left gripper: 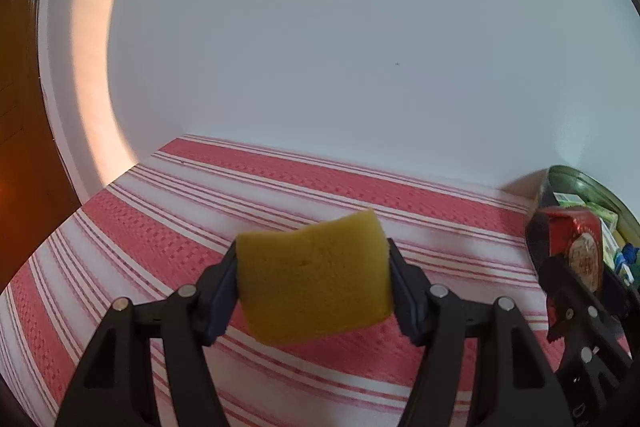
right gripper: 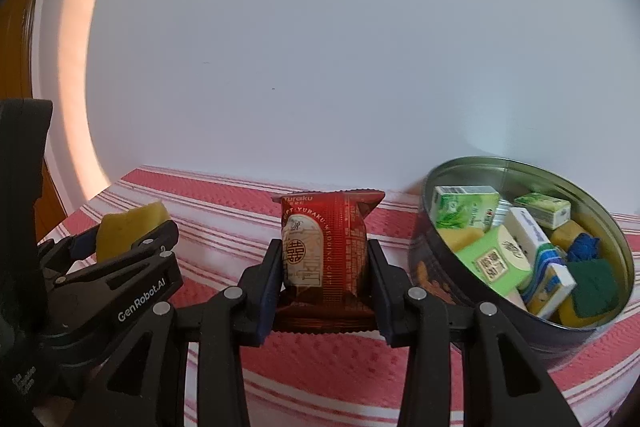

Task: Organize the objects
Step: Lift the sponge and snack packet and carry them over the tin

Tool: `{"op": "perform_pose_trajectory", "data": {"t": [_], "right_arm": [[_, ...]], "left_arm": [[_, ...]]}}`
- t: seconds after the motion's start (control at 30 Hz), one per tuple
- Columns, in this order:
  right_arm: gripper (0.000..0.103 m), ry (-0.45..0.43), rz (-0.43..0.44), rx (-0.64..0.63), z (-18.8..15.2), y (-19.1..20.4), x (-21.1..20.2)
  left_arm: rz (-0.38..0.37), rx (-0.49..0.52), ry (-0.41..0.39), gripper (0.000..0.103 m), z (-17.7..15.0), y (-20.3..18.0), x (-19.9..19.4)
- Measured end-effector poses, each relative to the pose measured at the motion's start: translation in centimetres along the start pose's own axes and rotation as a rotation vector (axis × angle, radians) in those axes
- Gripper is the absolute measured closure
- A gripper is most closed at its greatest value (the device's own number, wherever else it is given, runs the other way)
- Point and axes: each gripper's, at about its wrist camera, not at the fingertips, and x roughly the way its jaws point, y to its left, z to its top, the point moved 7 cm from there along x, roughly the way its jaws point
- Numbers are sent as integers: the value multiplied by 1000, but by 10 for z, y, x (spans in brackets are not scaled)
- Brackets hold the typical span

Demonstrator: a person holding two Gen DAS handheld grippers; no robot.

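The right gripper [right gripper: 323,269] clamps a red foil snack packet [right gripper: 326,247] above the red-and-white striped cloth [right gripper: 320,367]; the left gripper [left gripper: 312,291] squeezes a yellow sponge block [left gripper: 314,275]. Both are mid-carry, it seems. Next, each load must clear the round metal tin's rim [right gripper: 436,231] before release.

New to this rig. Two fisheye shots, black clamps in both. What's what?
No robot arm here: a person carries two handheld two-finger grippers, each with a camera looking along its fingers. In the left wrist view, the left gripper is clamped on a yellow foam sponge block. In the right wrist view, the right gripper grips a red foil snack packet. Below lies a red-and-white striped cloth. At right, a round metal tin holds small green and white cartons.
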Motion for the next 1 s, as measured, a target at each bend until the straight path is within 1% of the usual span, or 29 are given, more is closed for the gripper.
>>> {"op": "perform_pose_trajectory", "data": {"t": [0.23,0.6,0.77,1.0], "right_arm": [[60,-3,-21,-10,-8,-19,-16],[60,-10,-60,-25,-16,-60,-39],[60,-18,-71,-16,-16,-75,-45],[60,-48,-87,-1,-9,-93,-54]], "left_arm": [[-20,31,-11,38,-7,-21,-16],[-74,62,-12,38,-19,-61,-35],[-97,66,-27,38,-18,-78,-43],[-124,59,-73,38,-9,-100,-57]]}}
